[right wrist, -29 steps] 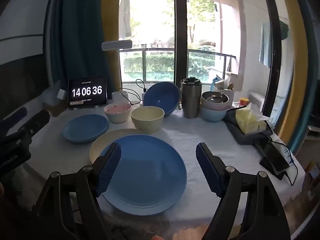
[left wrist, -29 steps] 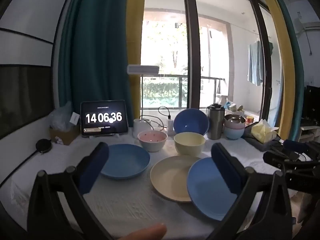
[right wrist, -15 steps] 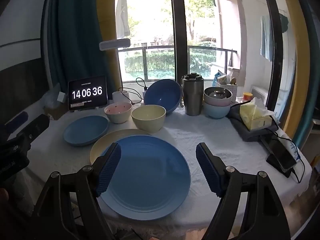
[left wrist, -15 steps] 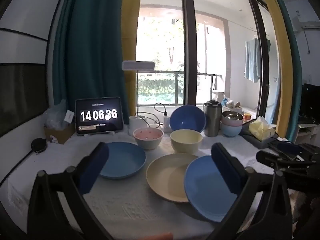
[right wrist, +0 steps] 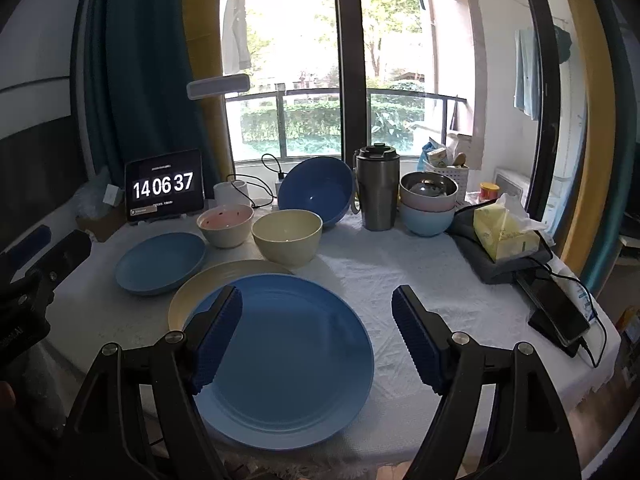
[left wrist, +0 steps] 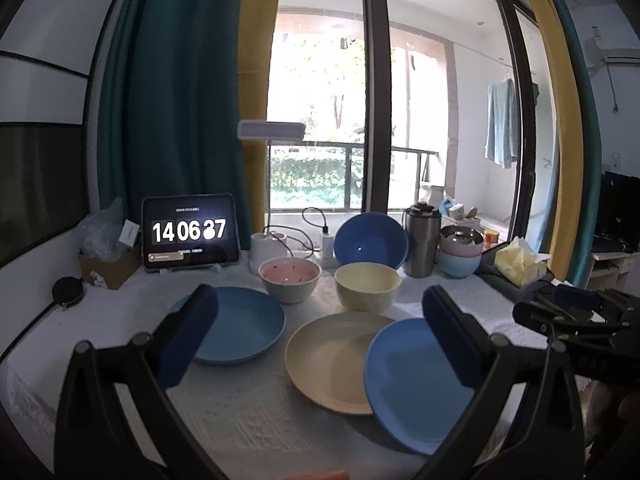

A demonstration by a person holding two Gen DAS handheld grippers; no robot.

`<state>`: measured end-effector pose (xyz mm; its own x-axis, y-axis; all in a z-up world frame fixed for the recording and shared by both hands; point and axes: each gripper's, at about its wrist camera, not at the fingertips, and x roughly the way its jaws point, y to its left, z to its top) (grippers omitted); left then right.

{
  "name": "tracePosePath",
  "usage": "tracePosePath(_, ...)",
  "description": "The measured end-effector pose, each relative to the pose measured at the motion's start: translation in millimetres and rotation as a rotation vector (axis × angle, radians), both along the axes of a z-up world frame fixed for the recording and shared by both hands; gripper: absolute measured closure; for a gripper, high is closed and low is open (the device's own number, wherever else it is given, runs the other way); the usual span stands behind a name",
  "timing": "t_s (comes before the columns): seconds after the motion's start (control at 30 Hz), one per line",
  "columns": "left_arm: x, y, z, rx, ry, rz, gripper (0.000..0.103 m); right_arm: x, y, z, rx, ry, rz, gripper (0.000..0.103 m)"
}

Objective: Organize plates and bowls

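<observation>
Plates unsorted, nothing held. Right gripper (right wrist: 316,336) fingers apart, empty, hovering over near edge of big blue plate (right wrist: 288,360); plate lies flat directly ahead and below, its far-left rim overlapping cream plate (right wrist: 224,276). Left gripper (left wrist: 320,332) fingers also apart, empty, raised above table (left wrist: 240,408), small blue plate (left wrist: 240,324) just ahead-left of me. Right hand nearer to big blue plate, so likely first pick: pinch near rim. Bowls: pink bowl (right wrist: 226,224), cream bowl (right wrist: 287,236) behind plates.
</observation>
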<state>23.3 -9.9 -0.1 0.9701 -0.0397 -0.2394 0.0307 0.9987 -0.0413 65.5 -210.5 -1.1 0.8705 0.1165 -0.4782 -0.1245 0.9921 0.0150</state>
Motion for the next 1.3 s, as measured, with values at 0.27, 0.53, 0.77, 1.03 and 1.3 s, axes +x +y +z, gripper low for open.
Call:
tracePosePath(0.27,1.7,1.2,2.8,0.003,-0.009,-0.005,0.001,0.6,-1.8,2.1,0.008,-0.007,-0.012,0.023)
tracePosePath(0.53,-0.1,1.9,6.3,0.005,-0.022,0.004,0.001,0.4,-1.4,3.3,0.006,-0.015,-0.011,0.023)
tracePosePath(0.77,0.0,1.4,7.7,0.007,-0.021,-0.002,0.001,-0.5,-1.7,5.2,0.007,-0.021,-0.011,0.023)
tracePosePath(1.03,0.1,0.9,8.0,0.008,-0.018,-0.004,0.001,-0.9,-2.1,5.2,0.006,-0.023,-0.013,0.023)
tracePosePath(1.3,-0.1,-1.0,7.8,0.013,-0.016,-0.009,0.001,-0.2,-4.8,4.5,0.009,-0.022,-0.02,0.023)
